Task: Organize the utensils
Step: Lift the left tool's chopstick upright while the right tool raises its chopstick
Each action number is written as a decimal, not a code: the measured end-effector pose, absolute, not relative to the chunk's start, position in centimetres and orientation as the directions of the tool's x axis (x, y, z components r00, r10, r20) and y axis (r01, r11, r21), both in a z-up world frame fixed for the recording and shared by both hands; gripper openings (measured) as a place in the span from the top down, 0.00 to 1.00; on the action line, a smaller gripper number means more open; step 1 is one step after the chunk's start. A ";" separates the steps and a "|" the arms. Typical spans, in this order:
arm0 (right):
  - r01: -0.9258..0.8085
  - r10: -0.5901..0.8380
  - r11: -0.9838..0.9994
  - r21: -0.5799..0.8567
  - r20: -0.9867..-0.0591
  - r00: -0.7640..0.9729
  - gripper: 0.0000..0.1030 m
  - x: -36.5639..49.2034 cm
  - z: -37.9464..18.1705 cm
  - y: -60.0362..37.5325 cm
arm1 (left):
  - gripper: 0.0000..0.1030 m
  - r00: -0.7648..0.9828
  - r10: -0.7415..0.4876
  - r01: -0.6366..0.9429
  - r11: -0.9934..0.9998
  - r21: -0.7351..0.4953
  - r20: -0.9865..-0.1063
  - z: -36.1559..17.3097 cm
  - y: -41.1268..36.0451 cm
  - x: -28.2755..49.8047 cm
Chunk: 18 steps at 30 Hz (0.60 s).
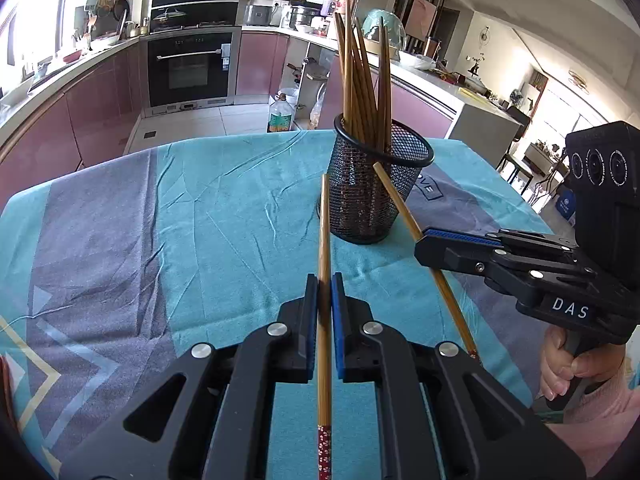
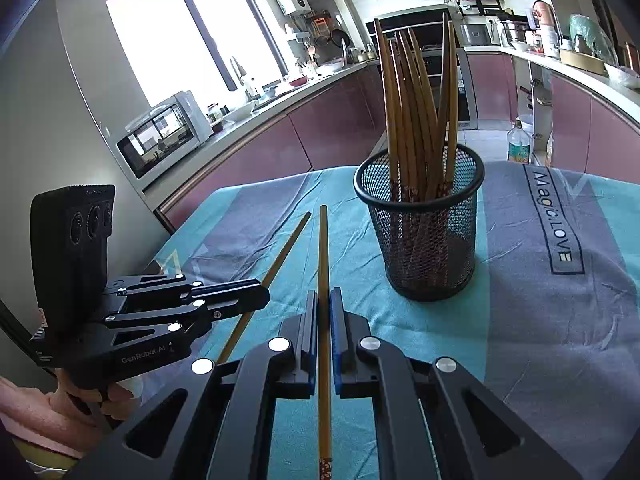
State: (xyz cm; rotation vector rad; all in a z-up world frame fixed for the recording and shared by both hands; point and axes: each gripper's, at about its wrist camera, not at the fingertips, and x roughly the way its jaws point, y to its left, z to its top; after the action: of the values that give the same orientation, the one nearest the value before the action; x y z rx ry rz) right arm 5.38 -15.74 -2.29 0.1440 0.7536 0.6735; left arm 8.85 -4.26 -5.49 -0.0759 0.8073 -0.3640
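Left tongs (image 1: 325, 280) clamped on one chopstick (image 1: 324, 240), right tongs (image 2: 324, 300) clamped on another chopstick (image 2: 323, 248), both just short of mesh holder (image 1: 372, 192). Bundle already stands inside holder; these two left. Counter (image 1: 200, 200) shows no other loose utensils.

The mesh holder (image 1: 380, 184) stands on the tablecloth (image 1: 200, 208) with a bundle of chopsticks (image 1: 362, 80) upright in it, the oven (image 1: 190, 68) and counter behind it, and nearer than the holder two single chopsticks, one (image 1: 324, 280) left of the other (image 1: 404, 216).
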 end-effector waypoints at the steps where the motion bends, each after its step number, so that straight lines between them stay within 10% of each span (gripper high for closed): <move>1: -0.513 0.611 0.784 0.350 -0.582 0.537 0.95 5.3 -2.1 -15.8 | 0.93 0.633 -0.351 0.291 0.934 -0.208 -0.690 -5.4 -4.2 8.8; 18: -0.514 0.613 0.786 0.342 -0.537 0.580 0.95 4.5 -0.4 -17.0 | 0.93 0.653 -0.394 0.313 0.918 -0.244 -0.646 -3.3 -3.5 7.8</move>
State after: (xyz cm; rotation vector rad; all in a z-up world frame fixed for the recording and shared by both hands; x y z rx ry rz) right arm 4.55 -17.01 -0.43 0.1555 0.6861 0.6618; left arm 7.80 -3.47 -3.29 -0.1141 0.7594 -0.4018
